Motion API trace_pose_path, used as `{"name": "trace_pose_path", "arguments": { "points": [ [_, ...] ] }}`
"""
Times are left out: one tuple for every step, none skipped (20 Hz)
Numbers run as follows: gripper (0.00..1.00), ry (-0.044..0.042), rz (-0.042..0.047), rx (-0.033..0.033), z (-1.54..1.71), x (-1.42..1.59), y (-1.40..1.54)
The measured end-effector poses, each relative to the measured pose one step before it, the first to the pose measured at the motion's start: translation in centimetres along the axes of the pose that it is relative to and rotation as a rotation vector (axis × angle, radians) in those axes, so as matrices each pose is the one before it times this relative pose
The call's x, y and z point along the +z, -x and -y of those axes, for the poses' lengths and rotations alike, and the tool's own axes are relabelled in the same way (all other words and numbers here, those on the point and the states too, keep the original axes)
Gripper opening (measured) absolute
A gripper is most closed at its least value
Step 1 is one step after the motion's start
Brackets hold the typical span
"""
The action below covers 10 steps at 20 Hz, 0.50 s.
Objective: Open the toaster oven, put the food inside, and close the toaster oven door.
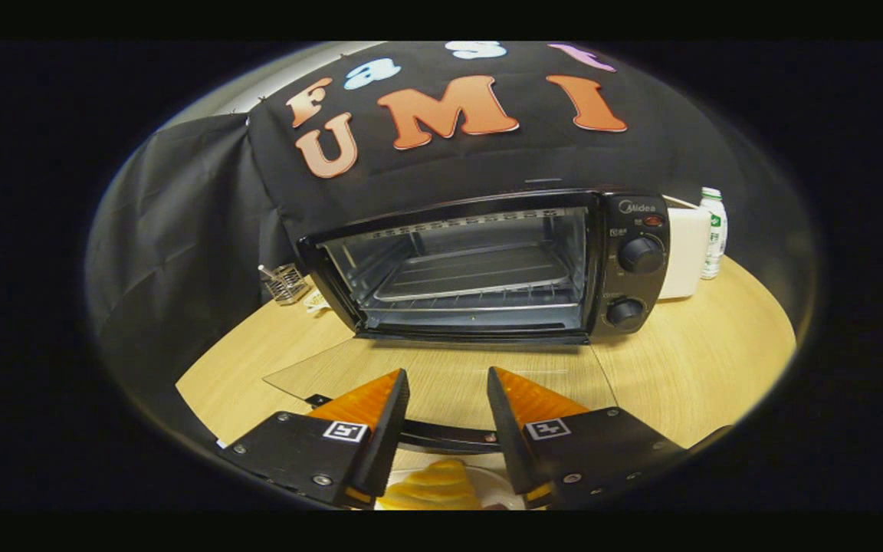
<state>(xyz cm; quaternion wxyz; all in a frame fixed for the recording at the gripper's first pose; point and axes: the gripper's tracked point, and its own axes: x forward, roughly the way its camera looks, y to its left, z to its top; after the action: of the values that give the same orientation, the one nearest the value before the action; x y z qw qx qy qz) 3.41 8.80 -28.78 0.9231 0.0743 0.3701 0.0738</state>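
The black toaster oven (487,261) stands on the round wooden table (702,360) with its glass door (441,368) swung down flat toward me. Its dark handle bar (441,438) runs across between my fingers. Inside the oven a metal tray (472,272) rests on the wire rack. My gripper (448,376) hovers open over the lowered door, just in front of the oven mouth, with nothing between its tips. A yellow piece of food (434,487) lies on a white plate (487,483) below the finger bases, nearer to me than the door handle.
Two knobs (639,254) sit on the oven's right panel. A white box (683,253) and a white bottle (713,230) stand right of the oven. A small wire basket (284,282) sits at its left, against the black cloth.
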Motion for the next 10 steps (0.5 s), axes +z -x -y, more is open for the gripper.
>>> {"name": "trace_pose_path", "arguments": {
  "points": [
    [0.60, -0.00246, -0.01612, -0.00102, -0.024, -0.135, 0.054],
    [0.61, -0.00194, -0.00943, -0.00043, 0.127, -0.273, 0.099],
    [0.60, -0.00210, -0.00231, -0.00016, 0.130, -0.001, 0.002],
    [0.61, -0.00430, 0.00280, -0.00524, 0.124, 0.149, 0.026],
    [0.60, -0.00735, -0.00775, -0.00220, 0.030, -0.018, 0.003],
    [0.60, -0.00261, -0.00692, 0.00020, -0.009, -0.019, 0.024],
    [0.60, 0.00025, -0.01698, 0.00295, 0.027, -0.029, -0.078],
    [0.61, -0.01098, -0.01302, 0.00092, 0.030, -0.091, 0.124],
    [0.61, -0.01343, -0.00840, 0.00240, 0.049, 0.032, 0.040],
    [0.61, -0.01166, -0.00637, 0.00342, -0.016, -0.052, 0.002]
  ]
}}
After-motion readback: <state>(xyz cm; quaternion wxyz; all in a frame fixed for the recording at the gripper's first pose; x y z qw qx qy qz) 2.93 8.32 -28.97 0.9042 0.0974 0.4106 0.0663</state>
